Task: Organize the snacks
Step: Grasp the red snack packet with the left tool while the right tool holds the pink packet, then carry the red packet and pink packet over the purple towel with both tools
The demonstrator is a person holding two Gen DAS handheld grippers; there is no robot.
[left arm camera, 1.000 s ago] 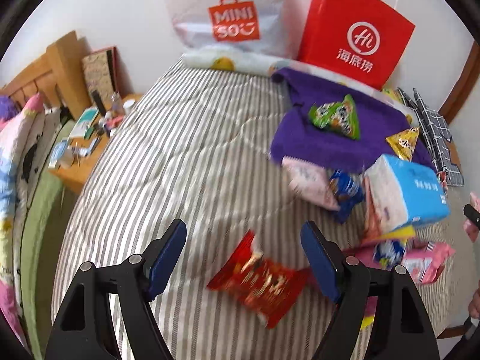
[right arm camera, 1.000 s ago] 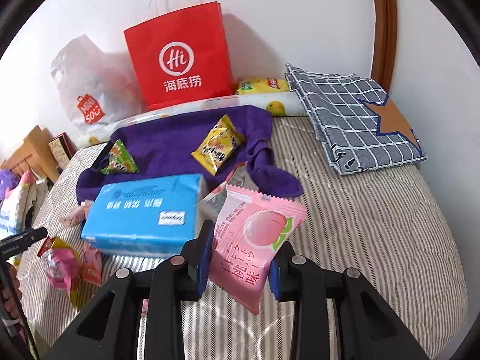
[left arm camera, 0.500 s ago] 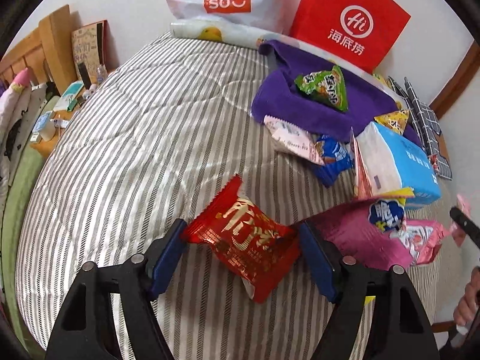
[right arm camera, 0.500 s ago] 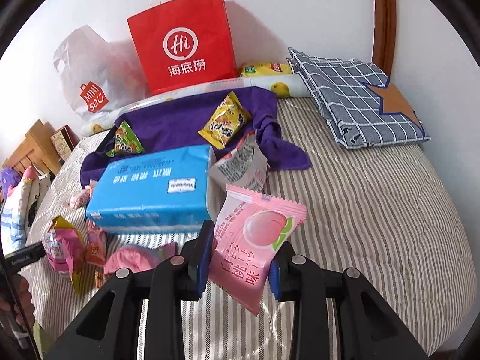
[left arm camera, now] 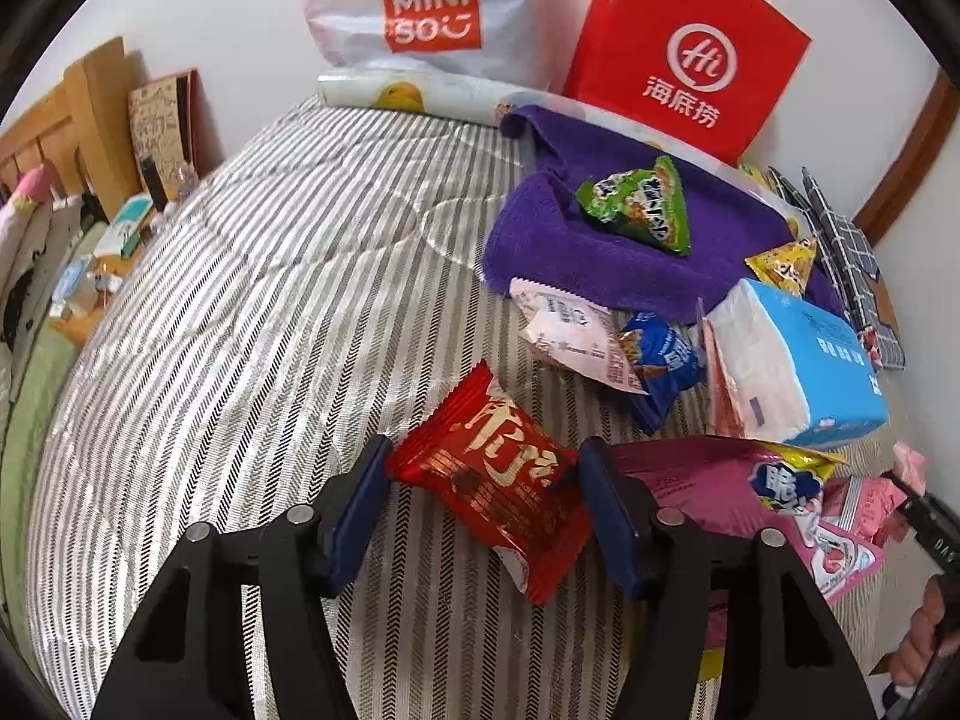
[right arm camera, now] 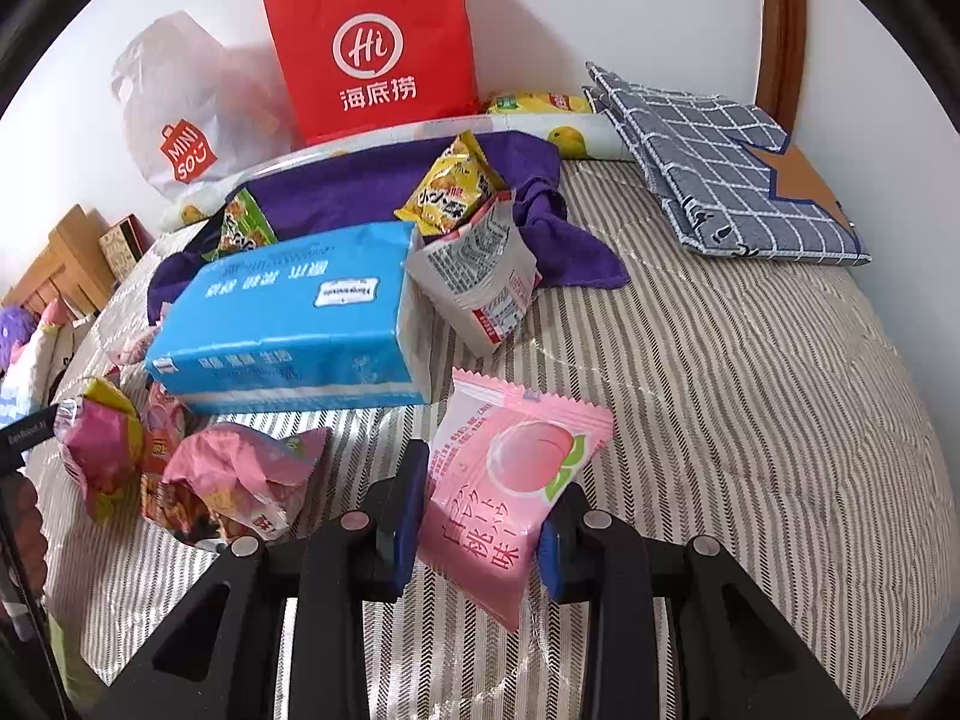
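While left gripper (left arm camera: 483, 474) clamps red packet (left arm camera: 492, 480), right gripper (right arm camera: 480, 516) pinches pink peach packet (right arm camera: 504, 480) before MINISO bag (left arm camera: 429, 12)

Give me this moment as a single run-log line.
left gripper: shut on red snack packet | right gripper: shut on pink peach packet | surface: striped bed cover | neither packet placed

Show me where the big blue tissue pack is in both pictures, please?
Left wrist view: the blue tissue pack is at the right edge, right of the red snack held in the left claw.
Right wrist view: the pack is left of centre, above the pink peach snack in the right claw.
Shared landmark: the red paper bag by the wall.
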